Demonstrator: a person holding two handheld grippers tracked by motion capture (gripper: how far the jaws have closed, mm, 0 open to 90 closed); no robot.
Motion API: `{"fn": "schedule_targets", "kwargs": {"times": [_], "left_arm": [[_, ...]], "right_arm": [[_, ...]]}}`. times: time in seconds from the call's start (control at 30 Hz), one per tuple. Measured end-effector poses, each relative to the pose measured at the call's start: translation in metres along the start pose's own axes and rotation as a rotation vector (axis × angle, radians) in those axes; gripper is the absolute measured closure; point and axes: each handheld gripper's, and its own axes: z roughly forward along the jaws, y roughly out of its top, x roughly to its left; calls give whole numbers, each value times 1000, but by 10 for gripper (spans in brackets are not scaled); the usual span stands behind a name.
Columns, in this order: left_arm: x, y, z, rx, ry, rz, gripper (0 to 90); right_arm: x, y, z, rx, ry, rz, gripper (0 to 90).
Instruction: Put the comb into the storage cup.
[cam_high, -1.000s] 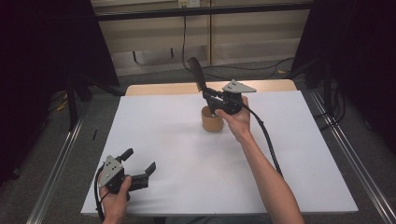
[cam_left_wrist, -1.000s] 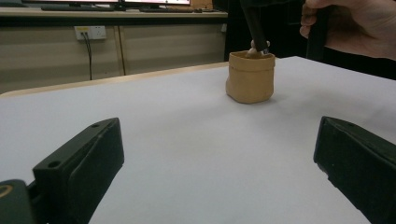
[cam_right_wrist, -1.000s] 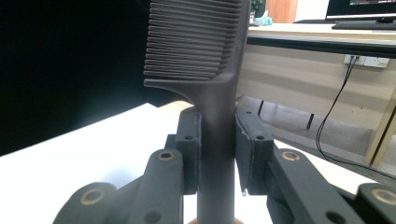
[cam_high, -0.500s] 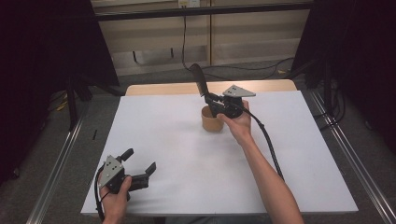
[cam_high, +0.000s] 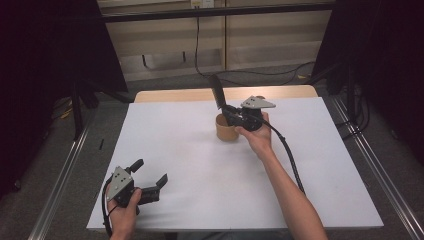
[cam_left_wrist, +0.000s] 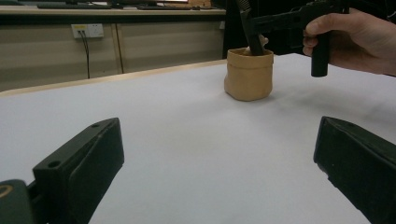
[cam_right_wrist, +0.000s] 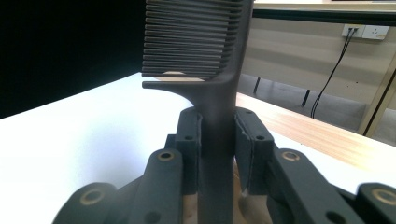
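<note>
White board covers the table (cam_high: 200, 165), where a tan, soft-sided round pot (cam_high: 226, 129) near its 12 o'clock edge receives the handle of a black ribbed comb (cam_right_wrist: 205, 56) clamped by the right gripper (cam_right_wrist: 218, 140), while the left gripper (cam_high: 150, 176) at 7 o'clock gapes over bare surface.

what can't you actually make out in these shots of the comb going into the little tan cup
- Lower end of the comb: in the right gripper view the right gripper covers it; in the left gripper view the cup wall hides it.
- Inside of the cup: too small in the high view, rim-on in the left gripper view.
- Comb's top: cut off by the upper edge of the right gripper view.
- Left gripper: jaws apart, nothing between them.
</note>
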Motion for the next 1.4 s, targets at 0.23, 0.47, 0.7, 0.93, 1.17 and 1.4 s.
{"fn": "schedule_targets", "kwargs": {"times": [0.23,0.47,0.7,0.93,1.17,1.4], "left_arm": [[1,0,0,4,-2,5,18],[1,0,1,3,-2,0,18],[1,0,1,3,-5,2,18],[1,0,0,3,-2,-3,18],[1,0,0,1,-3,-3,18],[1,0,0,2,-3,-3,18]], "right_arm": [[5,-3,-3,17,3,-19,726],[5,-9,-7,25,3,-14,726],[4,-11,-11,33,0,-15,725],[5,-13,-11,51,-8,-8,722],[6,-14,-12,52,-2,-11,712],[7,-13,-14,46,-7,-11,683]]}}
